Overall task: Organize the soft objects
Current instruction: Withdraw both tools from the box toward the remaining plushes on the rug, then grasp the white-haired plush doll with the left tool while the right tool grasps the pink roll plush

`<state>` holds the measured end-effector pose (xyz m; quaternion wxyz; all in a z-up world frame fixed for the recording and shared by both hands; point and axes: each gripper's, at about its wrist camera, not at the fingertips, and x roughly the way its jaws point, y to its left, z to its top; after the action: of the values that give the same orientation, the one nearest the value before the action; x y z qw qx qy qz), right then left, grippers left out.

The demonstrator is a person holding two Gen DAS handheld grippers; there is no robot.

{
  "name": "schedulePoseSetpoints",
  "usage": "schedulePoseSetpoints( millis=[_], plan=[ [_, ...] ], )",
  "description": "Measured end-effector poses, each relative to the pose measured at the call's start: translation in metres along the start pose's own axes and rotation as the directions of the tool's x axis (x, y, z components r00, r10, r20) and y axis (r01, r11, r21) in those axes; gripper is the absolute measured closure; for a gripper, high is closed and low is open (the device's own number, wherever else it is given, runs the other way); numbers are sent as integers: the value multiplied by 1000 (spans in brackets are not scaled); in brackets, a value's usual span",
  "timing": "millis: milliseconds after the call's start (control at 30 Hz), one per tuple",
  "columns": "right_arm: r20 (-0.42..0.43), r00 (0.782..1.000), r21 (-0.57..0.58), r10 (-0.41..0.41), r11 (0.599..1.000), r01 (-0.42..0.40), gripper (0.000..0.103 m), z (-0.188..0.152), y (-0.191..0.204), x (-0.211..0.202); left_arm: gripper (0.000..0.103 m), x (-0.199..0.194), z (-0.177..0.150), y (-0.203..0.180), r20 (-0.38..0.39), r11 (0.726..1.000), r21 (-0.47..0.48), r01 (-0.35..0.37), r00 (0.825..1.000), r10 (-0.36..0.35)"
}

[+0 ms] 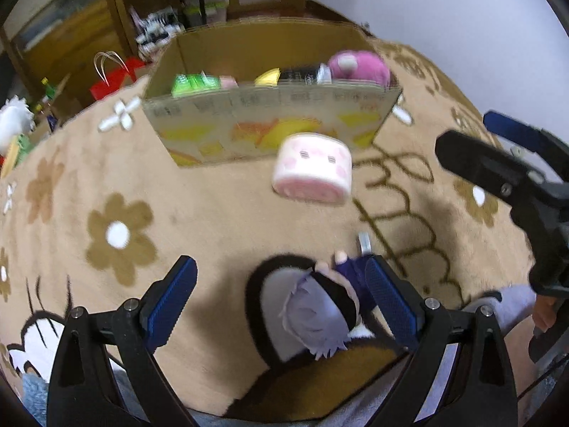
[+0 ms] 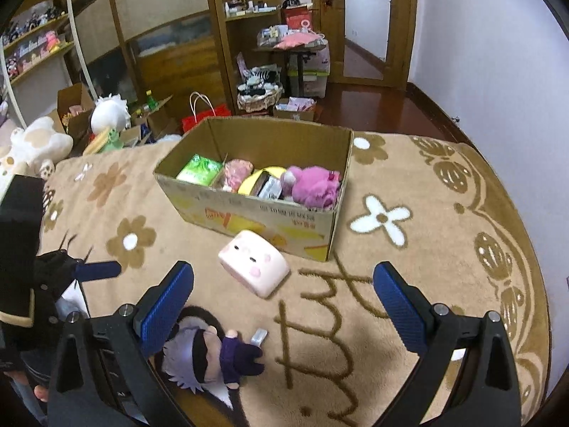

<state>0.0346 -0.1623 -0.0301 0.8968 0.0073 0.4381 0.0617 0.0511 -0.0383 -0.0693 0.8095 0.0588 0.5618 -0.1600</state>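
A small plush doll (image 1: 320,311) with pale lilac hair, a black blindfold and a dark purple outfit lies on the beige flower rug (image 1: 213,213). My left gripper (image 1: 281,295) is open above it, its right pad close beside the doll. The doll also shows in the right wrist view (image 2: 213,352), near my right gripper's left finger. My right gripper (image 2: 284,302) is open and empty over the rug. A pink-and-white square plush (image 1: 313,167) (image 2: 254,263) lies in front of a cardboard box (image 1: 270,128) (image 2: 263,213) that holds a pink plush bear (image 2: 313,185) and several packets.
The right gripper's body (image 1: 515,192) stands at the right in the left wrist view. Beyond the rug are a red paper bag (image 2: 204,115), plush toys (image 2: 39,142), small boxes, wooden shelves (image 2: 249,17) and a door. A small white tag (image 2: 259,336) lies by the doll.
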Motion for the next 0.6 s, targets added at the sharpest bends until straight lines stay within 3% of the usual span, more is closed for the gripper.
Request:
schedulePoseSetpoints(
  millis=[367,600],
  plan=[
    [-57,998,35,17,999,-15,0,-7,-8,24,8,44,-8,-15,-166,997,63,42,986,-31],
    [-93,996,68,14,998,-8,0,-10,-19,32,8,66,-10,-9,-258,997,7,74,964,-70]
  ],
)
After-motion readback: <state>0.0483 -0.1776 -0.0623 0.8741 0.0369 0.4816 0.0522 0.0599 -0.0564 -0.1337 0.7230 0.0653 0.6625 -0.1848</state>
